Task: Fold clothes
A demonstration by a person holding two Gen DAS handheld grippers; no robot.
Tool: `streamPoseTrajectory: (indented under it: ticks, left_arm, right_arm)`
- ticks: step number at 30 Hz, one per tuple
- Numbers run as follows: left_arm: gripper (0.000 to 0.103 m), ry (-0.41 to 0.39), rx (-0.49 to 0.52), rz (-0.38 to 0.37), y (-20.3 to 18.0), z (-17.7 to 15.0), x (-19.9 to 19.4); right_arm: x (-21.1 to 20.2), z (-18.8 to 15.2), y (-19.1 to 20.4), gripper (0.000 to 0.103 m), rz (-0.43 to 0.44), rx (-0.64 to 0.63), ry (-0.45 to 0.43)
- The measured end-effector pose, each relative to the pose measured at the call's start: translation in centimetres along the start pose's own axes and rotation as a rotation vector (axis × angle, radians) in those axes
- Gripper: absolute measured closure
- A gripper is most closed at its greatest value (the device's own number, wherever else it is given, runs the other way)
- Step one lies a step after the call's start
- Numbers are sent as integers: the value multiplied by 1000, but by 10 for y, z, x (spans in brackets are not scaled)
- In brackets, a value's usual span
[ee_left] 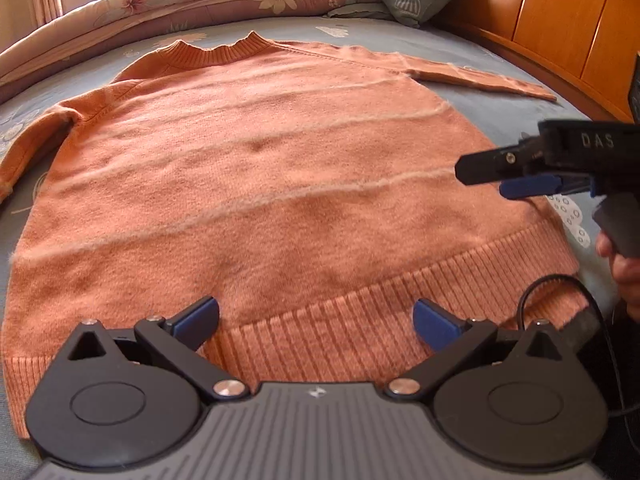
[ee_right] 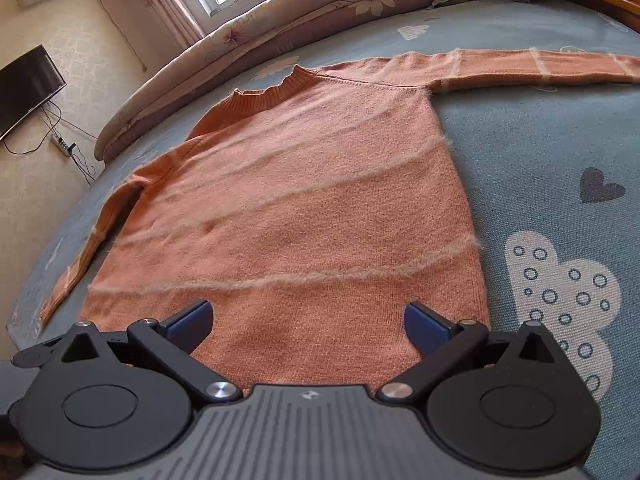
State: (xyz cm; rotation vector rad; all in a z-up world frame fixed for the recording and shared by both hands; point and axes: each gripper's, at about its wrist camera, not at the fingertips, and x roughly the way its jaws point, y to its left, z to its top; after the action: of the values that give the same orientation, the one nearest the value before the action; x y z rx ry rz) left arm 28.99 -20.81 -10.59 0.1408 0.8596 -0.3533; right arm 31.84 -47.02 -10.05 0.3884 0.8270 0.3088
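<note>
— Both pairs of jaws stand wide apart and hold nothing. The left gripper (ee_left: pixel 316 320) hovers over the ribbed hem (ee_left: pixel 360 320) of the orange knitted sweater with pale fuzzy stripes (ee_left: pixel 260 168), and the right gripper (ee_right: pixel 308 322) hangs above the lower body of the same garment, near its right edge.

— Where does the sweater lie?

— Flat and face up on the grey-blue bedsheet printed with hearts (ee_right: pixel 560 168), stretching straight ahead of both sets of jaws. Its collar (ee_left: pixel 218 54) is at the far end and one sleeve (ee_right: pixel 520 66) runs out to the right.

— So which step is this?

— By my reading, the start: the garment is spread and no fold is made yet. The next move likely calls for lowering onto an edge or a sleeve, pinching the knit and carrying it across the body.

— And the poses?

— Seen from the left wrist, the right gripper (ee_left: pixel 500 178) juts in sideways, level, with a hand (ee_left: pixel 624 264) on its handle. Beyond the collar, a rolled floral quilt (ee_left: pixel 200 4) lines the bed.
</note>
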Motion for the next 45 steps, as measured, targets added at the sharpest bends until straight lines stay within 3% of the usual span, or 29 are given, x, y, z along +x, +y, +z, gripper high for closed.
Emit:
streamPoseTrajectory:
  ticks: [6,13,17,21,27,30,32,36,41,45]
  left_arm:
    - [1,-32,5,-9,3,-15,-10]
    - [1,9,-28,-38,14,-7,-13]
    - [1,-118,-53,21,43,8,-37]
    - [1,-185,-230,4,106,35,-43]
    - [1,-127,-517,-104,170,39,-10]
    - [1,-106,-587,-82,183,31,-2]
    - [1,-75,-599,-20,190,26,2]
    - [1,-90,-639,-11,200,17,-8]
    - [1,-98,-546,-87,177,26,-19]
    - [1,-104,-470,-74,167,38,-12]
  right_arm:
    - [3,2,0,0,-7,28,6]
    - [3,2,-1,0,-5,34,3]
    - [2,2,0,0,-5,24,4]
    - [2,2,-1,0,-1,26,6]
    - [4,4,0,0,-9,31,9]
    - [5,4,1,0,-12,23,9]
    - [5,5,1,0,-11,27,9]
    - [5,5,1,0,-9,34,9]
    - [7,4,2,0,-16,22,3]
    - [8,4,4,0,-24,8,-2]
